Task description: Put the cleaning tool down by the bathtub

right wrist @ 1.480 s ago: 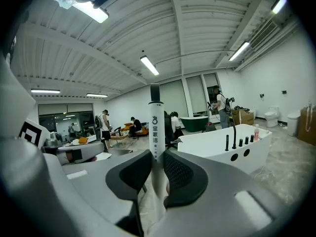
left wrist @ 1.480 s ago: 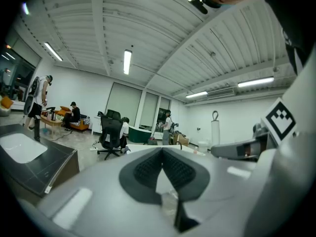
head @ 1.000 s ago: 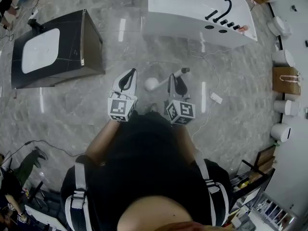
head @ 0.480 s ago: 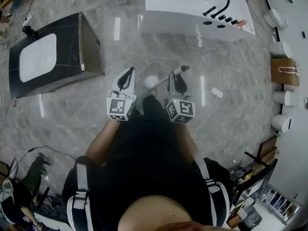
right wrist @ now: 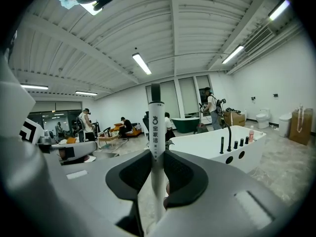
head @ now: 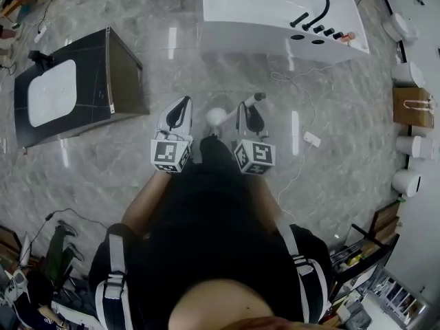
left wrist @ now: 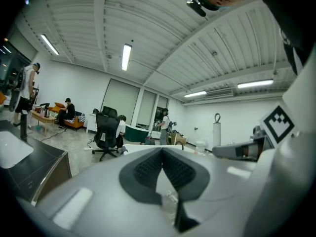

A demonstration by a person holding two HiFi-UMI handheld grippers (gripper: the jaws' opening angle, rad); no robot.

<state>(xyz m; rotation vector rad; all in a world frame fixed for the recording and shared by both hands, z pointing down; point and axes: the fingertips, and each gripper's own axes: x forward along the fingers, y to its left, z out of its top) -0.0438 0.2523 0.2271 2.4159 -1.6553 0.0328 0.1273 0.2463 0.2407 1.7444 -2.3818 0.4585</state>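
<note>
My right gripper (right wrist: 157, 168) is pinching the white handle of the cleaning brush (right wrist: 156, 125), which is standing upright between the pads at lower centre. In the head view its round head (head: 216, 117) is hanging mid-frame. My left gripper (left wrist: 162, 157) is riding pressed together, empty. The bathtub (right wrist: 224, 144) is sitting well ahead at right, so I am planning to approach, lower gently, and release on the floor (head: 330, 95) beside its wall.

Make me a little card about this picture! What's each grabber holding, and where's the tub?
Right gripper: fingers shut on the cleaning tool
Left gripper: fingers together, nothing between them
Bathtub: white, ahead of the person
Tool put down: not yet
Also there: black cabinet, off to the left
</note>
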